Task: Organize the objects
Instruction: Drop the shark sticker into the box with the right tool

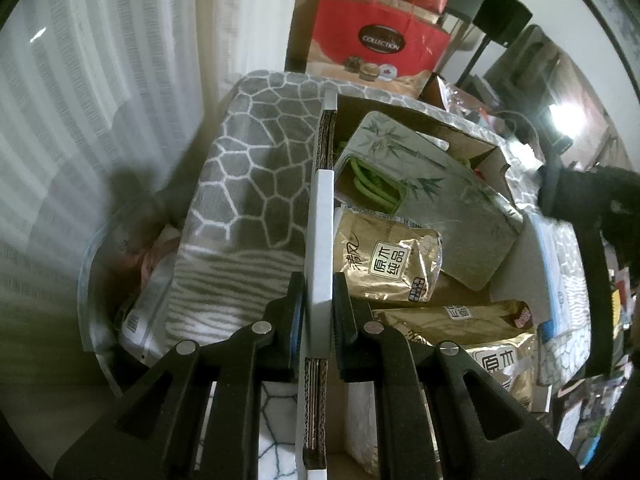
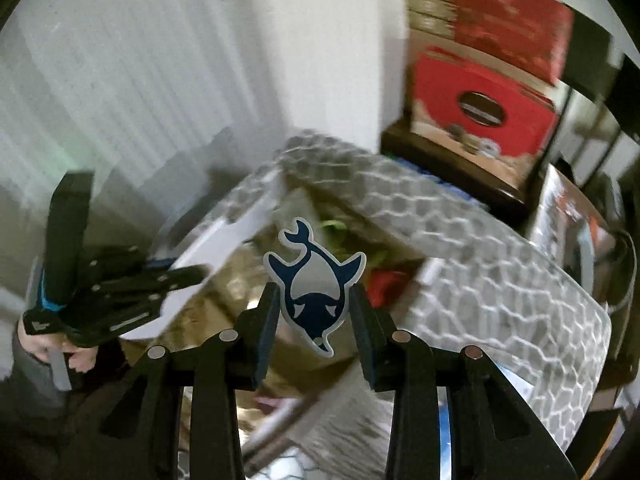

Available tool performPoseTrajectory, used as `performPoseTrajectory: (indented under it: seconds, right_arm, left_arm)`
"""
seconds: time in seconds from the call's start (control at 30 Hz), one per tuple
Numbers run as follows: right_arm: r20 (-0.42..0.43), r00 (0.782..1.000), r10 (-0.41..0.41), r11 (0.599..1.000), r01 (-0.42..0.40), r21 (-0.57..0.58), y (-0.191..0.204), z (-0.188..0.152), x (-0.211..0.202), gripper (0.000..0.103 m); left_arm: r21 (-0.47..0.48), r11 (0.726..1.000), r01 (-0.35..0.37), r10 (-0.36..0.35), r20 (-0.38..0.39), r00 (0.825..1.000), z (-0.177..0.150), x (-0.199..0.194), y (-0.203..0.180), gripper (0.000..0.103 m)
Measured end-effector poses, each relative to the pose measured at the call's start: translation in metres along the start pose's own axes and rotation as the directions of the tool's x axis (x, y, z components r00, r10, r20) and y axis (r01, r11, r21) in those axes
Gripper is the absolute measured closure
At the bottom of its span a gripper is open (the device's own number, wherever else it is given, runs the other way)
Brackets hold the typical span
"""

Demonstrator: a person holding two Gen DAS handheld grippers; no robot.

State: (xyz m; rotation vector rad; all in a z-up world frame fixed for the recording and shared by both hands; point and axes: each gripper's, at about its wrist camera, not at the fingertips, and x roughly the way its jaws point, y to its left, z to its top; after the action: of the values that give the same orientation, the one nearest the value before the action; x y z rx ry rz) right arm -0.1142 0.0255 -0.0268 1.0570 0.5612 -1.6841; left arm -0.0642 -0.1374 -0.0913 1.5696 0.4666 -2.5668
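Note:
My left gripper (image 1: pixel 319 280) is shut on the white flap (image 1: pixel 320 240) of an open cardboard box (image 1: pixel 472 148). Inside the box lie gold tissue packs (image 1: pixel 390 260), a bamboo-print pack (image 1: pixel 424 184) and green cord (image 1: pixel 370 184). My right gripper (image 2: pixel 315 300) is shut on a blue-and-white whale sticker (image 2: pixel 316 284), held in the air above the box (image 2: pixel 224 292). The left gripper (image 2: pixel 120 292) shows in the right wrist view, holding the white flap (image 2: pixel 208 256). The right wrist view is blurred.
A grey pebble-pattern mat (image 1: pixel 256 168) lies under the box and over the table (image 2: pixel 500 280). Red gift bags (image 1: pixel 376 40) stand behind. A clear bin (image 1: pixel 116 272) with packets sits at the left, next to a white curtain (image 1: pixel 100 80). The right gripper's body (image 1: pixel 588 208) shows at the right.

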Motion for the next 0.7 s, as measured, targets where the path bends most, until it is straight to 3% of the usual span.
performPoseTrajectory:
  seconds: [0.33, 0.4, 0.47, 0.7]
  right_arm:
    - [-0.071, 0.997, 0.004, 0.996, -0.01, -0.092, 0.041, 0.004, 0.057, 0.067]
    - [-0.088, 0.996, -0.007, 0.996, -0.001, -0.092, 0.045, 0.004, 0.065, 0.059]
    - [-0.082, 0.997, -0.002, 0.997, -0.004, -0.082, 0.045, 0.003, 0.063, 0.053]
    - [-0.012, 1.0, 0.011, 1.0, -0.01, 0.019, 0.018, -0.004, 0.021, 0.048]
  left_arm:
    - [-0.005, 1.0, 0.009, -0.009, -0.001, 1.0, 0.0, 0.0, 0.003, 0.092]
    - [-0.006, 1.0, 0.01, -0.01, -0.001, 1.0, 0.0, 0.0, 0.003, 0.092]
    - [-0.007, 1.0, 0.012, -0.012, -0.002, 1.0, 0.0, 0.0, 0.002, 0.092]
    - [-0.007, 1.0, 0.01, -0.01, 0.001, 1.0, 0.0, 0.0, 0.003, 0.092]
